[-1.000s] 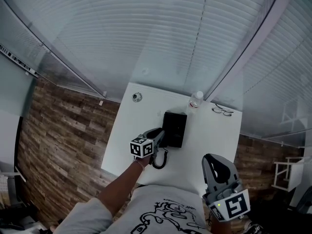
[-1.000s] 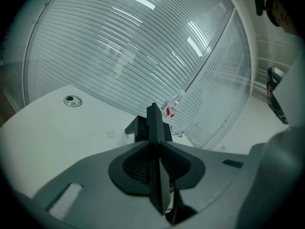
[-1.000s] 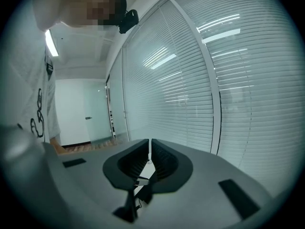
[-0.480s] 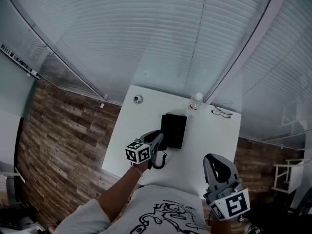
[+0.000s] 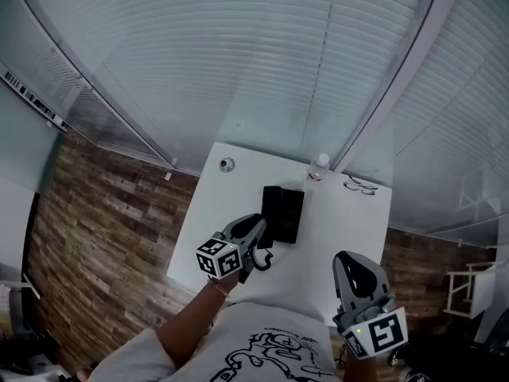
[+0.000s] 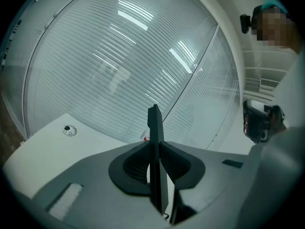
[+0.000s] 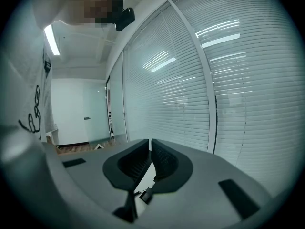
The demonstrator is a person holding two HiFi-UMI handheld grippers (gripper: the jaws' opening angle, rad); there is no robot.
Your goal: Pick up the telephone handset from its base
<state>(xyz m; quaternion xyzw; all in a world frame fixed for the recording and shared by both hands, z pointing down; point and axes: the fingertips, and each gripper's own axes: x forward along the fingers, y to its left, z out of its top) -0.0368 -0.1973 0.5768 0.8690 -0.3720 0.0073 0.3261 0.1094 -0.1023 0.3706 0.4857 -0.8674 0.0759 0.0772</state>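
Handset (image 6: 155,128) points forward, lengthwise between left tongs (image 5: 256,228).

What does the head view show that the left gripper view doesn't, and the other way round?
Head view only: the black telephone base and the glasses. Left gripper view only: the left gripper, pads clamped on the handset, seen edge-on. Both: the white table, the small round object on it and the window blinds.
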